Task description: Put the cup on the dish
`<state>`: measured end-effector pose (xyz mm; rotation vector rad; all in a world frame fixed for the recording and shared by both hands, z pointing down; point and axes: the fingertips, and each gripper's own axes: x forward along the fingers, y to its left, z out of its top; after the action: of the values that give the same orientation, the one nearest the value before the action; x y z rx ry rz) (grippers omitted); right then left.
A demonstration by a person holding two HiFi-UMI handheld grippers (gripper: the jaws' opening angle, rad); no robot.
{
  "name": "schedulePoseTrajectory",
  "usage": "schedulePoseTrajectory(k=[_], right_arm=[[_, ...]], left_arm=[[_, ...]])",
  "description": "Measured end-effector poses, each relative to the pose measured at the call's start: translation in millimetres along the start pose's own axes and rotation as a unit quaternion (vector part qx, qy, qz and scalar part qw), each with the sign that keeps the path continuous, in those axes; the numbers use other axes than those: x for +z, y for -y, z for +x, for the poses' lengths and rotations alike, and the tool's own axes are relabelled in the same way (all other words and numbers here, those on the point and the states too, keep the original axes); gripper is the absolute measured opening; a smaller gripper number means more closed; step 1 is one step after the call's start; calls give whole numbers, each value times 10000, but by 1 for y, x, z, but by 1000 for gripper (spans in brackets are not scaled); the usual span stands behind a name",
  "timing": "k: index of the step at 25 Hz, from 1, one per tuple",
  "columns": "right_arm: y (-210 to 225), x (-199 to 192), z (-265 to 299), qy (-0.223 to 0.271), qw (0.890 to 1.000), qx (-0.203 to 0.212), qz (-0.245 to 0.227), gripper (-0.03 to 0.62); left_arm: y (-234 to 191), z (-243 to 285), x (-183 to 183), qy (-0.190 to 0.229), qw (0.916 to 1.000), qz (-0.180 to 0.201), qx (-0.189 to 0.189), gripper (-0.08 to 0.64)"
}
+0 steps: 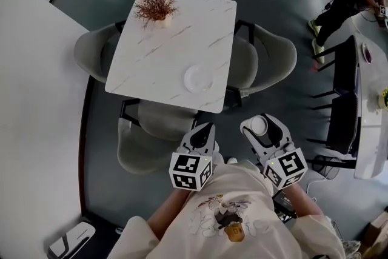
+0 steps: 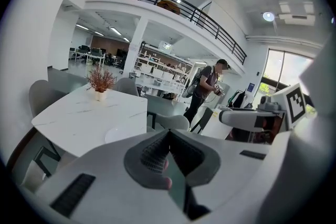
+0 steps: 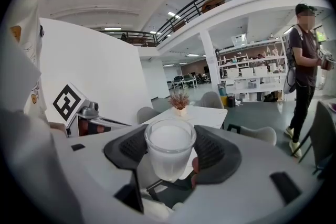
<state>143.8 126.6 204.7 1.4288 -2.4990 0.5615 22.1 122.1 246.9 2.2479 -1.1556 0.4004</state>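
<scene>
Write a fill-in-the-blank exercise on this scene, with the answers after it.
1. The right gripper is shut on the ____.
2. The left gripper has its jaws together, holding ____.
3. The empty dish lies on the white ____.

Missing words: cup; nothing; table.

The right gripper [image 3: 170, 151] held a frosted white cup [image 3: 168, 159] upright, its two dark jaws pressed against the cup's sides. Beyond it was a white table [image 3: 203, 116] bearing a small reddish plant [image 3: 180, 100] in a pot, with grey chairs [image 3: 147, 113] around it. A person [image 3: 303, 68] stood well apart at the right.
</scene>
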Motion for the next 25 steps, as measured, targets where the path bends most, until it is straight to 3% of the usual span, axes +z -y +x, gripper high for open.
schedulePoseTrajectory(k=[13, 25], right_arm=[[18, 37, 77, -17, 9992, -349, -172, 273], [37, 28, 116, -398, 9979, 191, -466, 273]], left_arm=[[-62, 56, 41, -201, 9987, 264, -387, 3], [-76, 78, 41, -252, 9996, -59, 79, 3]])
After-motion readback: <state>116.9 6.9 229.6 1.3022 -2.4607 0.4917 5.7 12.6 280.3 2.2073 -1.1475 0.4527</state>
